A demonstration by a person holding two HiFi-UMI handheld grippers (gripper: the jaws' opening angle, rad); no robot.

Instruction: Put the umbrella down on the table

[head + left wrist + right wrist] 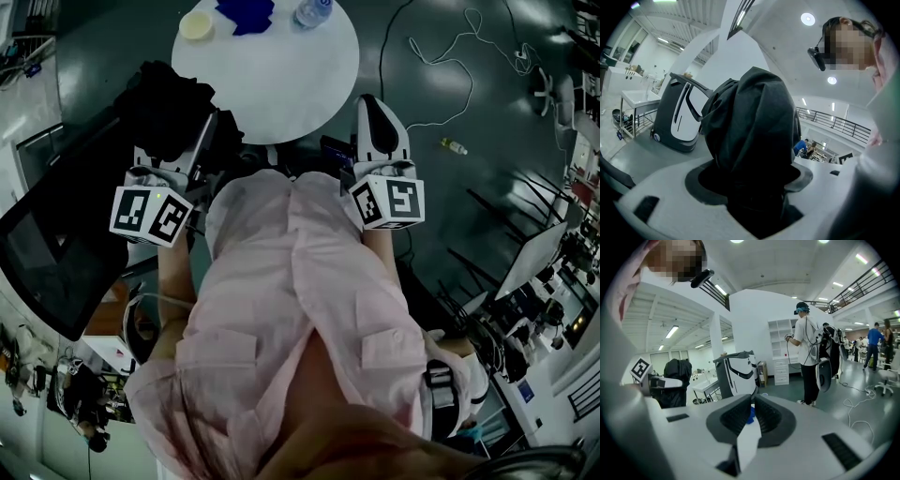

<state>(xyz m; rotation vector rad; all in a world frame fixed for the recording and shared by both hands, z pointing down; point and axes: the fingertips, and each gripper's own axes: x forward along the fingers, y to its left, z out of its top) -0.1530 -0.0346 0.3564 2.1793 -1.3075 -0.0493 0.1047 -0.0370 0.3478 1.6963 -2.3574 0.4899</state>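
The left tool (192, 150) is clamped on the umbrella (754, 136), a folded bundle of black fabric. The bundle fills the gap between the tool's jaws and rises out of them in the left gripper view. In the head view the umbrella sits at the near-left rim of the round white table (281, 80), held in the tool and not lying on the tabletop. The right tool (373, 105) is held at the table's near-right rim. Its jaws are drawn almost together with nothing between them, leaving only a thin slit. At the far side of the table lie a pale yellow disc (197, 25), a blue cloth (246, 14) and a clear bottle (312, 11). A white cable (450, 56) trails over the dark floor (450, 103) to the right.
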